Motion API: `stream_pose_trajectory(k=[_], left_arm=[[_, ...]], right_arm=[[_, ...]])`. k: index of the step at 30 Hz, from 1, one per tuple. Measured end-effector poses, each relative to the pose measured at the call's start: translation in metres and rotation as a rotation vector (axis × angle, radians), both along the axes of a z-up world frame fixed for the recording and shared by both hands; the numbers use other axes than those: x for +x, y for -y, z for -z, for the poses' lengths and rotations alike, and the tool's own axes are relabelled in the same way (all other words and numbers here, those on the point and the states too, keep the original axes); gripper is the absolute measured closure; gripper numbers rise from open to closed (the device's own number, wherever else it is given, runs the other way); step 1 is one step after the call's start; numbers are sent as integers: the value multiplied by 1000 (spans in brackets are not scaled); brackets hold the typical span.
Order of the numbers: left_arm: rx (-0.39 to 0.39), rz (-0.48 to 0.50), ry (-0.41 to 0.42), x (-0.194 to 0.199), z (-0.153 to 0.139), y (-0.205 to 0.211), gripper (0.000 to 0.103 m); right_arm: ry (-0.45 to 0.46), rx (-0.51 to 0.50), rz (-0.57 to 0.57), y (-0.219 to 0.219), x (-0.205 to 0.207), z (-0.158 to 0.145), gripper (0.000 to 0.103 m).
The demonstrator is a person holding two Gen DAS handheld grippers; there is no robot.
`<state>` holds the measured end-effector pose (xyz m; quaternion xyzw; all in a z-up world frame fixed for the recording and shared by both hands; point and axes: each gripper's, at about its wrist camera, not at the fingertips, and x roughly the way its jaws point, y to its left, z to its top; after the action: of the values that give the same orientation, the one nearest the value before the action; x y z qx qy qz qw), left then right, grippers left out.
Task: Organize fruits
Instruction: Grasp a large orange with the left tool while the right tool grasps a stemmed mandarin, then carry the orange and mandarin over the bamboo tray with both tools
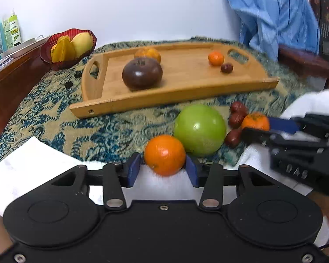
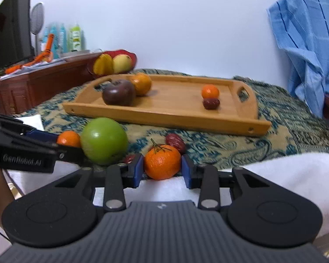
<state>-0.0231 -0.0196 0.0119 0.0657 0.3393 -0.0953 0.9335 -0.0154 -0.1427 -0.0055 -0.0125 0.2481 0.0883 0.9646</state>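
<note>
Two hand-held tongs work over a bench draped in a blue-and-cream patterned cloth (image 1: 54, 118). The left tongs (image 1: 164, 167) are narrowed around a smooth round orange (image 1: 164, 154), blue pads touching both its sides. The right tongs (image 2: 162, 167) grip a stemmed, leafy mandarin (image 2: 162, 161) the same way. A shiny green apple (image 2: 104, 140) sits between the two. The long wooden tray (image 2: 164, 115), its length running left to right, lies straight ahead beyond both fruits, nearer the right tongs' side.
</note>
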Motion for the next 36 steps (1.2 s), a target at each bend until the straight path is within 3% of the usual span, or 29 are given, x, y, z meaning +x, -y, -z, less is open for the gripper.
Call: stream_pose_trajectory(k=[3,7,17,36], left_arm=[[30,6,16,-2,4,4,58],[6,9,18,-1,3,2,65],[-2,-8,64,-3,-11,-2,66],[-44,-72,62,45,-41,-15,66]], right_arm=[[4,-16,-1,-2,0,1,61],[4,-24,1,-3,0,2,60],[41,-20,37,-1,0,-1,62],[68,54,135,24,33,-26,62]])
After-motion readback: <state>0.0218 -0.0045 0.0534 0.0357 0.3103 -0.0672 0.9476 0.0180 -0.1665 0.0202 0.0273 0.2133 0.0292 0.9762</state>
